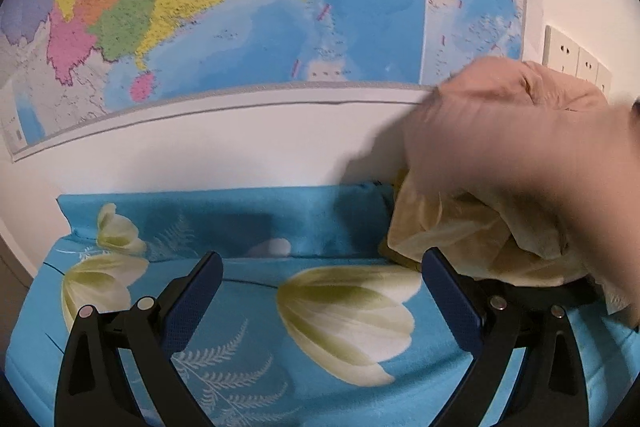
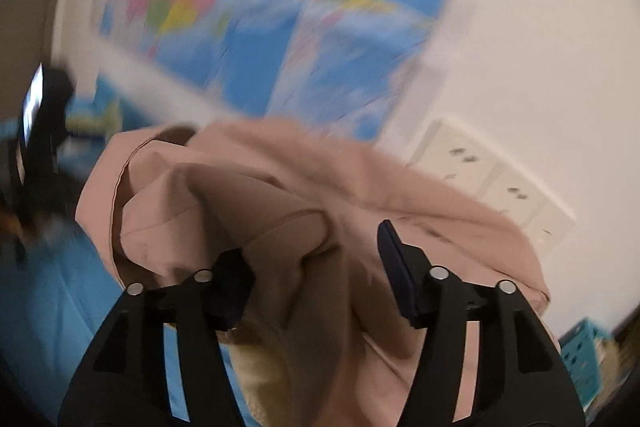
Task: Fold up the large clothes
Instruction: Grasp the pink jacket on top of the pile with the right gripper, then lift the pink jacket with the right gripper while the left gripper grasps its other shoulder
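Pinkish-beige fabric garment (image 2: 280, 195) with a pale yellow fleecy lining is bunched in a loose heap on the blue bedsheet printed with white flowers (image 1: 248, 311), close to the white wall under the coloured wall map (image 1: 200, 7) and near the white wall sockets (image 2: 480, 171). It looks soft, limp and fairly bulky, probably light for its size, so it should drape and slide rather than hold a shape; a seam, hem or collar edge seems the best place to take hold, not the puffy middle. The right gripper (image 2: 312, 267) stands with its fingers spread, folds of the garment lying between them without being pinched as far as the blurred view shows. The left gripper (image 1: 320, 291) hangs over the sheet beside the heap, fingers wide apart and empty.
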{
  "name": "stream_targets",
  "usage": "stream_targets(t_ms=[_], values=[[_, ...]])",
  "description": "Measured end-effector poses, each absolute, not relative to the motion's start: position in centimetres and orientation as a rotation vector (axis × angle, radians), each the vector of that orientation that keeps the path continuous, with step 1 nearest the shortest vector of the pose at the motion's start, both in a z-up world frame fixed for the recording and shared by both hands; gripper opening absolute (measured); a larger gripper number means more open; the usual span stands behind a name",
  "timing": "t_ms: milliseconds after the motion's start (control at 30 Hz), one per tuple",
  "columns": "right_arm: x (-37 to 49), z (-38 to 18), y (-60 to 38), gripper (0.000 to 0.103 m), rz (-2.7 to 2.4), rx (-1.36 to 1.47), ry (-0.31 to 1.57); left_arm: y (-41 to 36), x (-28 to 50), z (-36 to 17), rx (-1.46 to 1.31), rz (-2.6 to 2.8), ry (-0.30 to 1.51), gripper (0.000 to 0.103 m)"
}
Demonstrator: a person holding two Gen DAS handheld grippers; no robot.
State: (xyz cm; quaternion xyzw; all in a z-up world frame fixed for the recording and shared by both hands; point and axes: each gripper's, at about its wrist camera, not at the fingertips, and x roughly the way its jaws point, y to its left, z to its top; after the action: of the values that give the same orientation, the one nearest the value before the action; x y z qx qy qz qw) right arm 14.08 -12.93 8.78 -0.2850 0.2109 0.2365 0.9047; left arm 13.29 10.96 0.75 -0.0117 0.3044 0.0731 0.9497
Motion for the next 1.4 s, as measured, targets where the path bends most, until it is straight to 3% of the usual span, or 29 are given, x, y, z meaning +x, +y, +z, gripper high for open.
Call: stream_targets(t_ms=[33, 100, 133, 167, 233, 433, 600, 867, 1133, 1167, 1233, 1267, 1300, 1400], values=[[14.1, 7.9, -12.2, 0.069, 0.478, -0.637, 0.433, 10.9, 13.2, 0.8, -0.019, 0.149, 0.616, 0.096], [14.0, 6.3, -11.8, 0.063, 0.485, -0.686, 0.439, 10.9, 13.3, 0.8, -0.001, 0.157, 0.615, 0.096], [14.1, 5.7, -11.4, 0.045, 0.494, -0.702, 0.452, 11.0, 13.3, 0.8, 0.006, 0.158, 0.618, 0.096], [14.5, 5.6, -11.2, 0.019, 0.509, -0.704, 0.477, 11.1, 13.4, 0.7, 0.009, 0.159, 0.618, 0.096], [14.4, 6.3, -11.3, 0.014, 0.509, -0.685, 0.477, 11.1, 13.3, 0.9, 0.017, 0.156, 0.612, 0.096], [9.5, 16.9, -19.7, 0.011, 0.420, -0.349, 0.254, 11.6, 12.7, 2.4, 0.029, 0.115, 0.514, 0.096], [8.3, 21.9, -25.4, 0.011, 0.364, -0.193, 0.191, 8.6, 13.1, 5.4, 0.159, -0.044, 0.360, 0.096], [8.3, 25.2, -29.2, 0.010, 0.357, -0.057, 0.141, -0.1, 13.1, 8.0, 0.406, -0.364, 0.069, 0.096], [8.2, 25.0, -30.6, 0.010, 0.402, -0.046, 0.163, -7.4, 17.6, 6.2, 0.575, -0.567, 0.098, 0.096], [8.2, 24.8, -30.8, 0.010, 0.404, -0.047, 0.165, -8.0, 17.7, 5.9, 0.580, -0.596, 0.100, 0.090], [8.3, 24.6, -30.7, 0.010, 0.402, -0.054, 0.168, -8.9, 17.8, 5.9, 0.575, -0.600, 0.098, 0.060], [8.3, 24.6, -30.9, 0.010, 0.396, -0.050, 0.169, -9.2, 17.9, 6.3, 0.545, -0.619, 0.107, 0.031], [8.2, 24.8, -31.1, 0.010, 0.394, -0.038, 0.167, -9.3, 17.9, 6.9, 0.506, -0.626, 0.111, 0.010], [7.1, 26.0, -32.0, 0.010, 0.364, -0.022, 0.127, -8.9, 17.5, 9.5, 0.386, -0.608, 0.081, 0.009]])
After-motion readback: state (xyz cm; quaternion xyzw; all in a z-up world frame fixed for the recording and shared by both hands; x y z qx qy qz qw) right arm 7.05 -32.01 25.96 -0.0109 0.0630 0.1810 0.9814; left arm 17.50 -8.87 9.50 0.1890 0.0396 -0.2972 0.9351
